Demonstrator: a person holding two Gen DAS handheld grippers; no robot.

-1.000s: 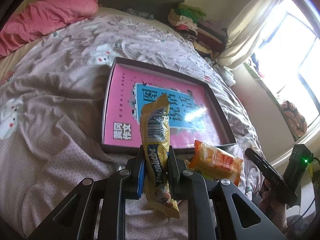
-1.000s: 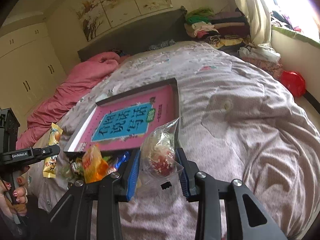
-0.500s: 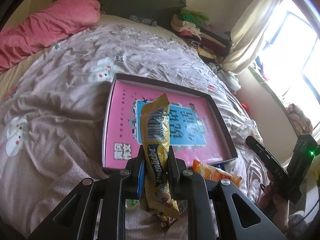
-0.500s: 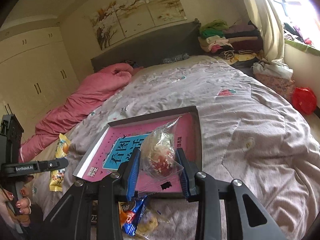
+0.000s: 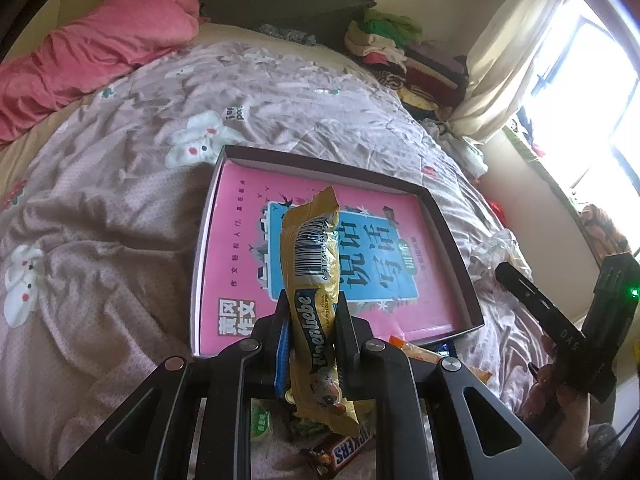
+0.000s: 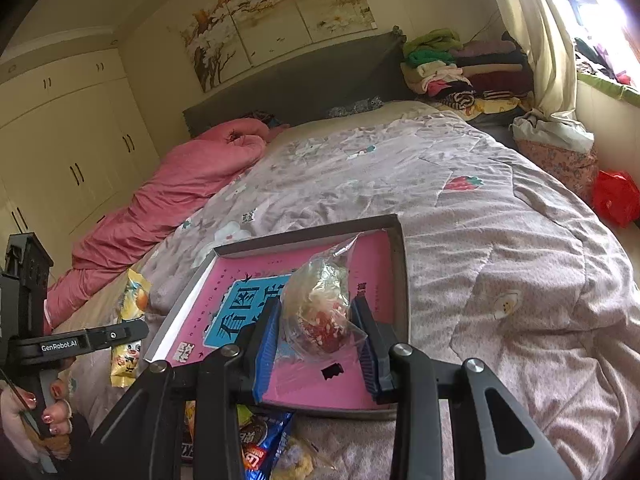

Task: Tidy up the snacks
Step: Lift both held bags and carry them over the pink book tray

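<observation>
A: Tray (image 5: 452,240) dead ahead of both grippers, pink-lined, on the bed (image 5: 100,240).
B: Left gripper (image 5: 310,344)?
A: Clamped on yellow snack bar (image 5: 310,264), long axis pointing into tray. Right gripper (image 6: 316,336) pinching clear snack bag (image 6: 320,304), over near edge, probably closer to a drop.

Quilted bed (image 5: 120,216) carries shallow box (image 5: 456,264), loose snacks (image 5: 344,450).

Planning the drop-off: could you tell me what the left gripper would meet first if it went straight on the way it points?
Probably the pink book lying in the shallow box, though depth is hard to judge.
</observation>
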